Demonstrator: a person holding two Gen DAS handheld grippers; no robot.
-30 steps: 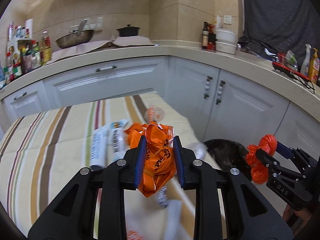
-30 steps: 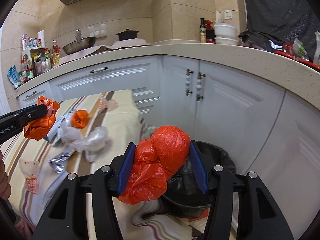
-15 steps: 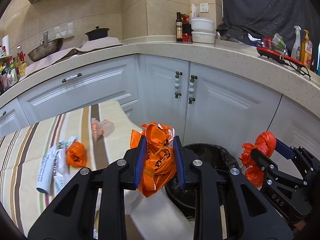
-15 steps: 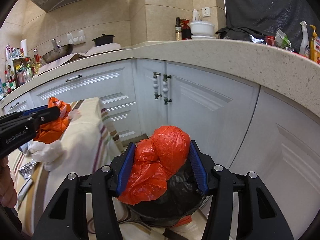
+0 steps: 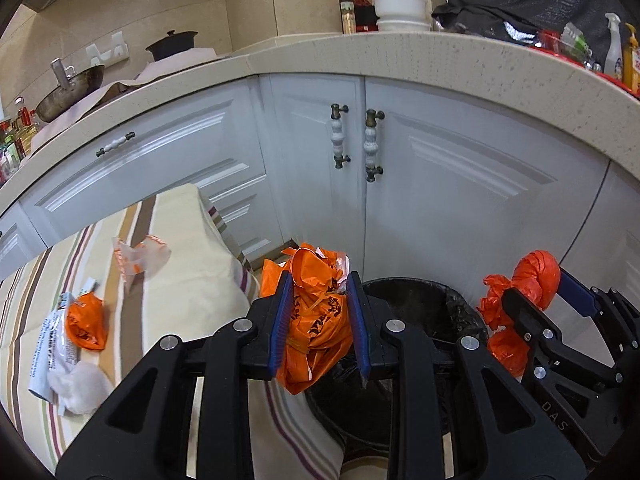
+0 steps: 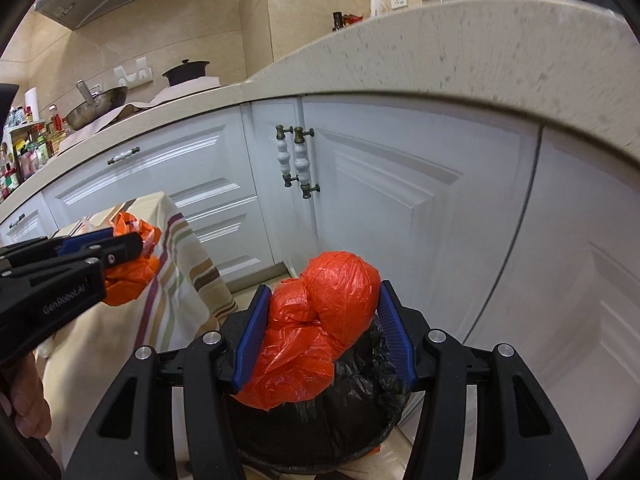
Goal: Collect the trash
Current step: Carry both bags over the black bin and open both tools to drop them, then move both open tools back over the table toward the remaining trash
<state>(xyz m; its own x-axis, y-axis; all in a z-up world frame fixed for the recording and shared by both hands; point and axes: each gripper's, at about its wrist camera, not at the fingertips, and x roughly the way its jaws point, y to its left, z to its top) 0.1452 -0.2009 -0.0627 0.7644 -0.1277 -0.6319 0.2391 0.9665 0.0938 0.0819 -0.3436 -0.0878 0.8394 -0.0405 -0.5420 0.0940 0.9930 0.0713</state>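
My left gripper (image 5: 318, 322) is shut on a crumpled orange printed plastic bag (image 5: 314, 320) and holds it at the left rim of the black-lined trash bin (image 5: 420, 304). My right gripper (image 6: 322, 330) is shut on a knotted red-orange plastic bag (image 6: 320, 320), held above the bin (image 6: 360, 408). The right gripper with its bag (image 5: 520, 296) shows at the right of the left wrist view. The left gripper (image 6: 120, 248) shows at the left of the right wrist view.
A striped cloth-covered table (image 5: 180, 280) stands left of the bin with an orange bag (image 5: 86, 320), a white wrapper (image 5: 50, 352), white tissue (image 5: 82, 386) and a clear orange-printed bag (image 5: 140, 256). White cabinets (image 5: 440, 200) and a counter stand behind.
Both grippers have moved right, away from the table and toward the bin, each still holding its bag. The bin now lies right under both.
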